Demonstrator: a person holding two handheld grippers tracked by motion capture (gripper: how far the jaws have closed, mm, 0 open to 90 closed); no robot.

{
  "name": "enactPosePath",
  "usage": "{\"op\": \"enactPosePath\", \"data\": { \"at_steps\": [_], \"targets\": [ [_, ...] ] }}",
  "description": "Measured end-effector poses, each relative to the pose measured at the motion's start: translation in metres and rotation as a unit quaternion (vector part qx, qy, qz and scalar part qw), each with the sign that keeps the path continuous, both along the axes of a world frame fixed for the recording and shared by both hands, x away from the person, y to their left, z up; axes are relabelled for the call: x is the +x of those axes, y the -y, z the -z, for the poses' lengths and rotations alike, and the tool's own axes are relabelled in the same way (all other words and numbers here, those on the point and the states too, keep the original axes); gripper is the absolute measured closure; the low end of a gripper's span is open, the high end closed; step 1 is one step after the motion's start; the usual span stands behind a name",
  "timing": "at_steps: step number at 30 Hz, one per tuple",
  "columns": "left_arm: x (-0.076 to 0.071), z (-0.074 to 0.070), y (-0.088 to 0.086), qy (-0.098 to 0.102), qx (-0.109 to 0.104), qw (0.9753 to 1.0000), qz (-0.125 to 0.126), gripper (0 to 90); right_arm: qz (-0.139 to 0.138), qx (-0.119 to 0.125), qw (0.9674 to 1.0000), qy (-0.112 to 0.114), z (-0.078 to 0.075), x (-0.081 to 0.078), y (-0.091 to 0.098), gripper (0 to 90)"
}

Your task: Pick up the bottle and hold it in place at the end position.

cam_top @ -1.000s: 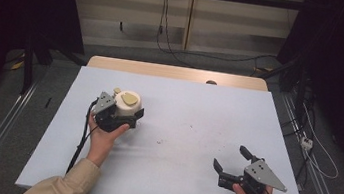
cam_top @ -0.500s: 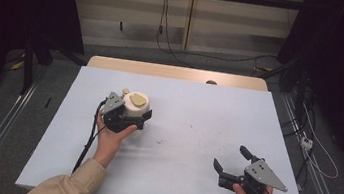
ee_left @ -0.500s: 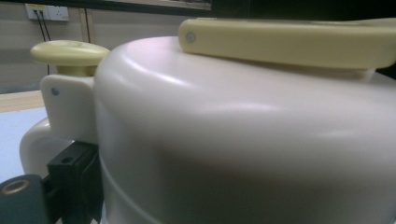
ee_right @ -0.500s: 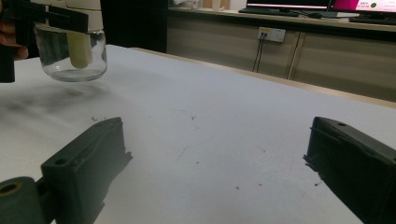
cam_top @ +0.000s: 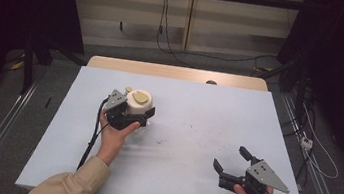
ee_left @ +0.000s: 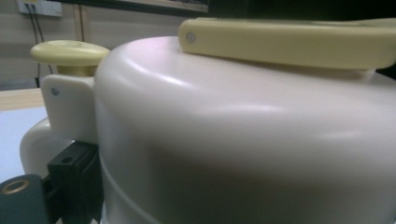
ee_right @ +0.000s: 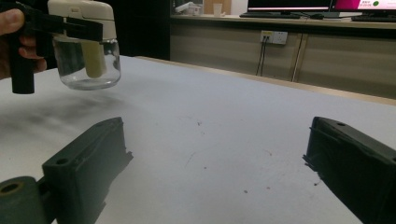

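A jar (cam_top: 138,100) with a cream lid and clear glass body hangs just above the table, left of centre. My left gripper (cam_top: 138,112) is shut on it around the lid, a hand behind it. In the left gripper view the cream lid (ee_left: 233,140) looms close, with a pale yellow knob (ee_left: 70,52) and a yellow flap (ee_left: 289,42) on top. The right gripper view shows the jar (ee_right: 86,63) at upper left, held clear of the table. My right gripper (cam_top: 230,157) rests near the front right edge, jaws wide open over bare table (ee_right: 219,140).
The pale table top (cam_top: 194,105) has small dark specks (ee_right: 201,125) near its middle. A wooden strip (cam_top: 173,72) runs along the far edge, with a small dark object (cam_top: 211,82) on it. Cables lie on the floor beyond.
My left gripper has carried the jar a little to the right. The right gripper has not moved.
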State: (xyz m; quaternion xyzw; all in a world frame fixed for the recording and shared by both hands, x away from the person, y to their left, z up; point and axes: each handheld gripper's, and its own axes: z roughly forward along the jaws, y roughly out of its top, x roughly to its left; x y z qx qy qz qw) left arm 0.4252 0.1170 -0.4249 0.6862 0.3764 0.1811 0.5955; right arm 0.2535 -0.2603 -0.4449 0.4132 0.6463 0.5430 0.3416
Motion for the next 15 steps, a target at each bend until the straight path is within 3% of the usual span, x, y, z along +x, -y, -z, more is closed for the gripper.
{"op": "enactPosePath", "data": {
  "at_steps": [5,15],
  "targets": [
    [0.002,0.002,0.012,0.008,0.022,0.9995,0.023,6.1,-0.011,-0.006,0.9999,-0.009,0.002,0.003,-0.003,4.5],
    [0.0,-0.004,0.028,0.014,0.021,0.9991,0.035,6.1,-0.002,-0.008,0.9999,-0.006,0.003,0.003,0.002,4.5]
  ]
}}
